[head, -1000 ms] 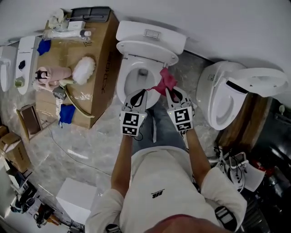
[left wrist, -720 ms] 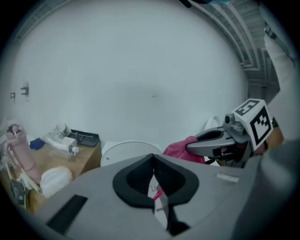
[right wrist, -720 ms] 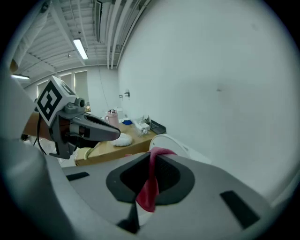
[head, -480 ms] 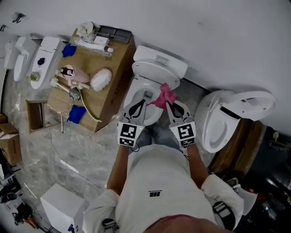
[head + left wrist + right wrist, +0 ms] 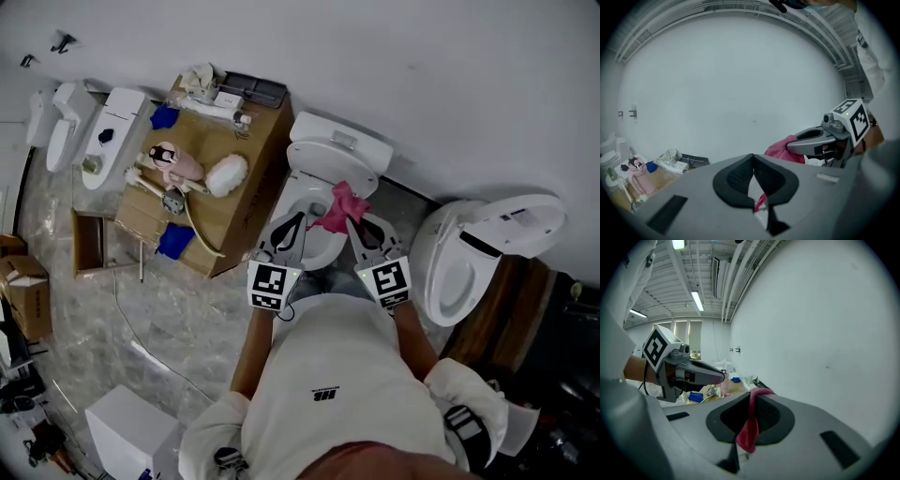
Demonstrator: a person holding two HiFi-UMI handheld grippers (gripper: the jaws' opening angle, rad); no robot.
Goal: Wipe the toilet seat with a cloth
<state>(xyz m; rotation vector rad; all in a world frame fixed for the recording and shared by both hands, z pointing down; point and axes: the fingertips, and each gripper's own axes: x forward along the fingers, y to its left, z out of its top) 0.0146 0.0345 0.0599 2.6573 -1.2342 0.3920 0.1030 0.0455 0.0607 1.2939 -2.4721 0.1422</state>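
- Two claws reach over the toilet (image 5: pixel 339 153) from its front, side by side. The left claw (image 5: pixel 298 218) is above the left of the bowl and the right claw (image 5: pixel 352 223) above the right.
- The right claw's jaws are clamped on the pink cloth (image 5: pixel 341 204). In the right gripper view the cloth folds over the jaw tips and hangs down in front of the pads (a limp, narrow tail).
- The bunched bulk of the cloth sits over the back right of the toilet seat (image 5: pixel 289 197), just in front of the tank. Whether it touches the seat cannot be told.
- The left claw's jaws are pressed together at the tips, and a thin pink strip of the cloth shows in the slit between them lower down.
- Each gripper view looks past its jaws at the white wall (image 5: pixel 422 84) behind the toilet, with the other claw's marker cube off to one side.
- Just left of the toilet stands a cardboard box (image 5: pixel 220 220). It carries a white fluffy brush (image 5: pixel 228 174) on the side nearer the toilet, and a blue rag (image 5: pixel 175 240) lies farther from the toilet.
- To the right of the toilet is a second toilet (image 5: pixel 450 272) (its lid is raised).
- The person, in a white shirt (image 5: pixel 328 394), stands at the toilet's front with both forearms stretched toward it.
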